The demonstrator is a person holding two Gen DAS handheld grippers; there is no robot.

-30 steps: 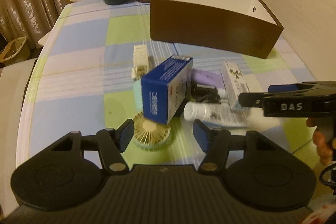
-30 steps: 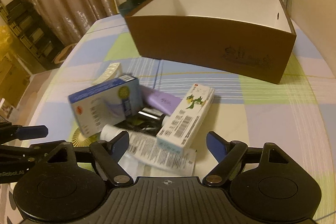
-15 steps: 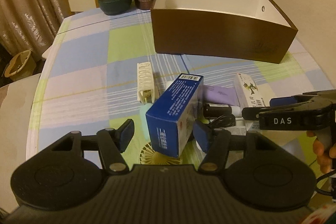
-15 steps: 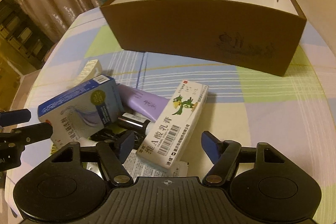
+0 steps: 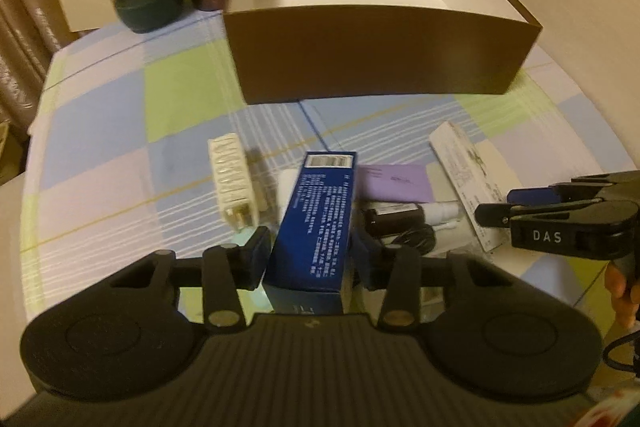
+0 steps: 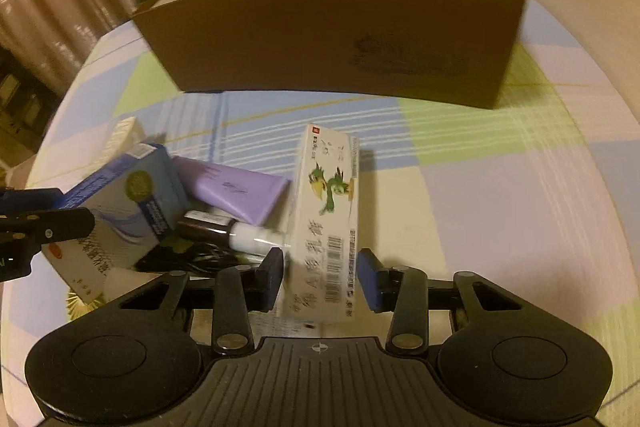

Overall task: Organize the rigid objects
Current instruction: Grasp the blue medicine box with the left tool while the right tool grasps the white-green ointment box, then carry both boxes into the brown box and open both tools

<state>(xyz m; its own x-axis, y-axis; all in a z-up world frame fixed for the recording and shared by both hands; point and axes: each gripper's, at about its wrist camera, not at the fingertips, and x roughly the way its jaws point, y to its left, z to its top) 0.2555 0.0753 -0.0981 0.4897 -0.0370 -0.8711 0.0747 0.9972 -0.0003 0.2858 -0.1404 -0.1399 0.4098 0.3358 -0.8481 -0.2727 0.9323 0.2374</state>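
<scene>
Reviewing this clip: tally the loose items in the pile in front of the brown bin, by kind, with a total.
Cartons: 2, a blue carton and a white carton with green birds
Tubes: 1, a purple tube
Small bottles: 1, a dark bottle with white cap
Cream ribbed pieces: 1
Black cables: 1
Round ribbed fan-like items: 1
Total: 7; things underneath are unclear.

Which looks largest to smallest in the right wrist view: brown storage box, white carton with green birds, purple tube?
1. brown storage box, by far the largest.
2. white carton with green birds, though it lies nearest the camera, which inflates it.
3. purple tube, partly hidden by the blue box, so its true extent is unsure.
</scene>
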